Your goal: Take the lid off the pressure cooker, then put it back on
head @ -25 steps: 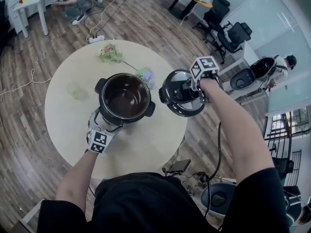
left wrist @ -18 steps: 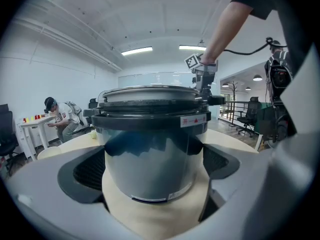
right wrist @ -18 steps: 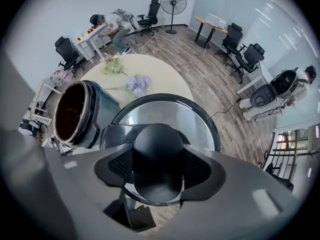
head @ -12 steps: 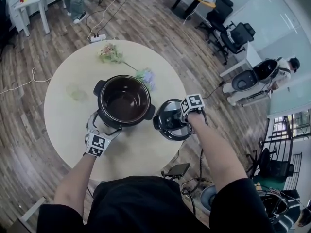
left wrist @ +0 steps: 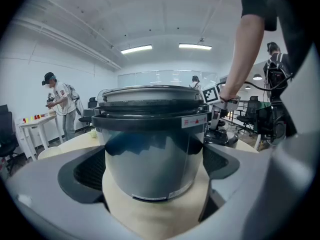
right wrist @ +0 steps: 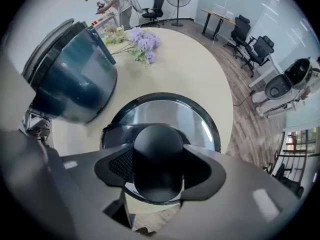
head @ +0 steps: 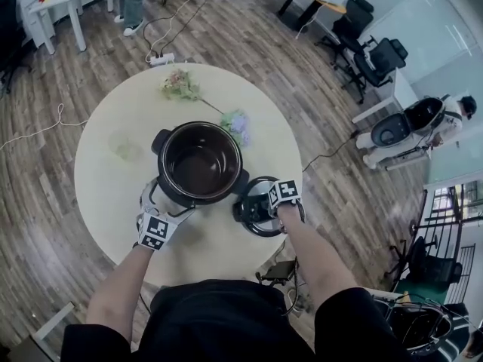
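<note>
The open pressure cooker (head: 200,164) stands in the middle of the round cream table (head: 113,179), its dark pot bare. My left gripper (head: 164,202) sits at its near side, jaws wide apart on either side of the lower wall (left wrist: 150,134); I see no pad pressing on it. My right gripper (head: 268,204) points straight down, shut on the black knob (right wrist: 157,154) of the steel-and-black lid (head: 253,206). The lid (right wrist: 165,111) is low over the table's near right edge, right of the cooker (right wrist: 70,79). Whether it rests on the table, I cannot tell.
Purple flowers (head: 234,123) lie just behind the cooker, and a pale bunch (head: 177,81) lies farther back. The table edge and wood floor (right wrist: 250,99) are close to the lid's right. Office chairs (head: 373,51) and a power strip with cables (head: 161,59) are on the floor.
My right gripper has brought the lid down and towards me, from up at the cooker's right to low over the table's near right edge. The left gripper has stayed at the cooker.
</note>
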`<state>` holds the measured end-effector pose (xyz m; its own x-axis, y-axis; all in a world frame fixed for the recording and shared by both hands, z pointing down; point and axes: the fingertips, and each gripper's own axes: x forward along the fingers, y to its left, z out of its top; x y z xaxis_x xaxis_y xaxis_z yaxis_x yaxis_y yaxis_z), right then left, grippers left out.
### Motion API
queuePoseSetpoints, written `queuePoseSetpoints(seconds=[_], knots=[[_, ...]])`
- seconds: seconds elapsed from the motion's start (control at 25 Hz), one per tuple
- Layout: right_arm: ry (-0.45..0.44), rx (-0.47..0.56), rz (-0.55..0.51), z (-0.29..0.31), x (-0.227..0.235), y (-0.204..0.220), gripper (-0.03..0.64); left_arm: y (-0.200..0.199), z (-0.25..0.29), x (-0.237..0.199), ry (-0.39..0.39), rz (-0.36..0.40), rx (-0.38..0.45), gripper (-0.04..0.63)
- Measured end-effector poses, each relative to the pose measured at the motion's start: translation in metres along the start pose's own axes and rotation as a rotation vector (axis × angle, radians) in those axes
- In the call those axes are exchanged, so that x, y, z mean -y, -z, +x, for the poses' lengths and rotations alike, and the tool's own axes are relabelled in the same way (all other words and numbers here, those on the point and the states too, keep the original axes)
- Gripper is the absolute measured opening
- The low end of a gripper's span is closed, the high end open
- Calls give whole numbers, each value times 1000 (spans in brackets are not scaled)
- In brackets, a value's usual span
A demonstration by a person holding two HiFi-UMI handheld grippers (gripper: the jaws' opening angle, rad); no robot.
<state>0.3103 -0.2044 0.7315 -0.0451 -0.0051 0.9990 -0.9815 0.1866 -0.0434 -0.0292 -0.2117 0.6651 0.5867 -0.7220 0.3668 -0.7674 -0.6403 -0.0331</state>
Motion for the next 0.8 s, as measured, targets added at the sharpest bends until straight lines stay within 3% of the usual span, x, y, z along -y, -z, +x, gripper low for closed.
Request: queuePoseSetpoints(seconds=[0.52, 0.8], knots=[[-27, 48, -16, 14, -2, -2, 288, -9, -2, -2, -5, 7, -12, 586], [-168, 123, 46, -10, -8, -13, 379, -1, -1, -2, 0, -3, -26, 586]])
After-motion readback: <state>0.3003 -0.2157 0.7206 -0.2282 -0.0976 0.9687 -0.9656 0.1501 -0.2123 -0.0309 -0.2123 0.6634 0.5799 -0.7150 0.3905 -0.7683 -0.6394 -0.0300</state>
